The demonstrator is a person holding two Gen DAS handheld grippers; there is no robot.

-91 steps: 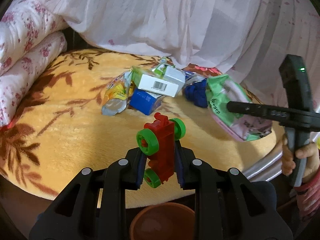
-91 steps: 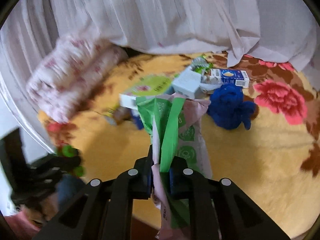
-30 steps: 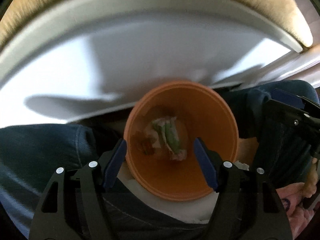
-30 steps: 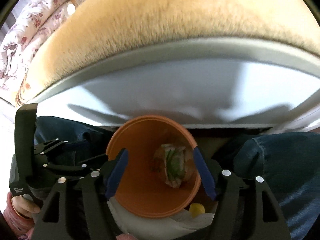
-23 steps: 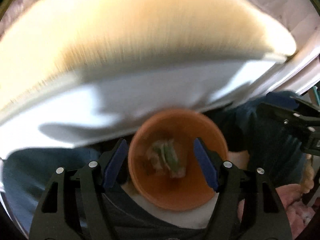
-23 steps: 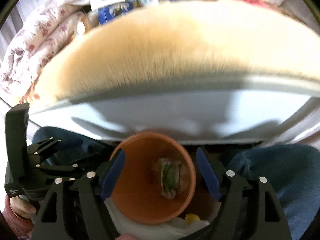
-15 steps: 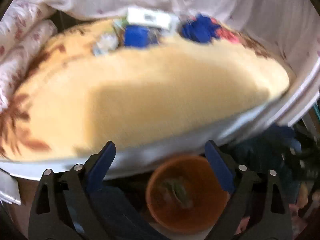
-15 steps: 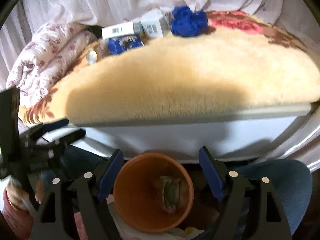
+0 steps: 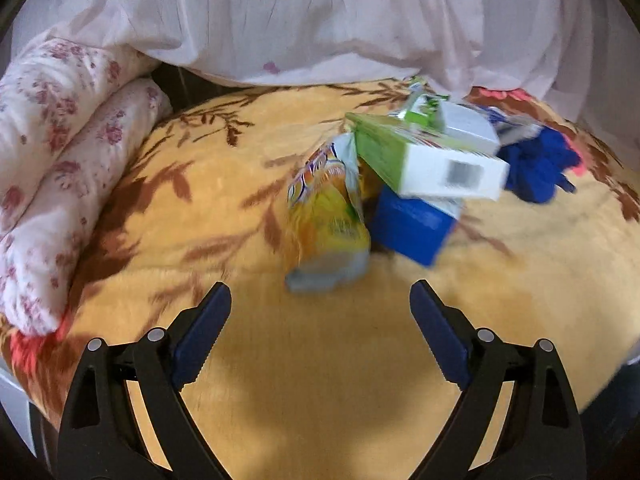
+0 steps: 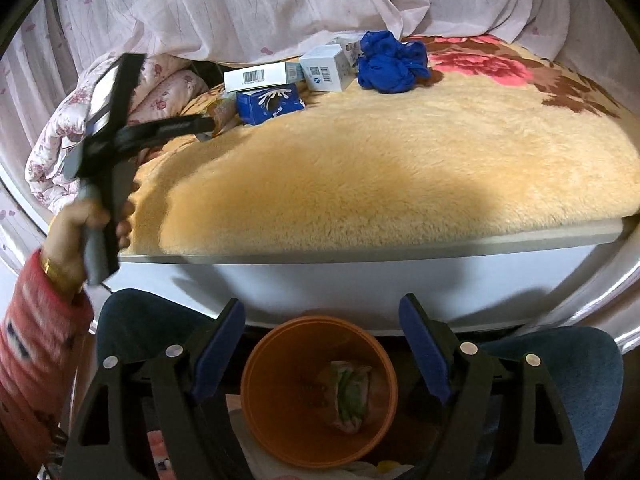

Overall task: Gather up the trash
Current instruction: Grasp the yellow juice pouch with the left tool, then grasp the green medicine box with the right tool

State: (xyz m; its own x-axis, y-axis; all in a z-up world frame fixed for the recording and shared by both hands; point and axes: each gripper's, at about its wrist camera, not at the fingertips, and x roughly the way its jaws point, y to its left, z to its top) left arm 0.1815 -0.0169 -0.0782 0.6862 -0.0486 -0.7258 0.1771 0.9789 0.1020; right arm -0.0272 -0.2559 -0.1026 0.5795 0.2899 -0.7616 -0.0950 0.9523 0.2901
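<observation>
My left gripper (image 9: 320, 308) is open and empty, just short of a pile of trash on the yellow blanket (image 9: 200, 220): an orange snack bag (image 9: 326, 216), a blue carton (image 9: 414, 224), a green-and-white box (image 9: 432, 160) and a small white box (image 9: 466, 122). My right gripper (image 10: 322, 334) is open and empty above the orange bin (image 10: 280, 400), which holds a green-and-pink wrapper (image 10: 348, 394). The left gripper also shows in the right wrist view (image 10: 200, 126), over the bed near the pile (image 10: 268, 102).
A blue cloth (image 9: 536, 164) lies right of the pile. Floral bedding rolls (image 9: 52, 168) sit at the left, white curtain (image 9: 320, 12) behind. The bed's white front edge (image 10: 360, 276) stands above the bin, between denim-clad knees (image 10: 560, 372).
Both grippers released their loads into the bin and opened. The left gripper swung up from the bin to the pile on the bed. The right gripper tilted up and stays over the bin.
</observation>
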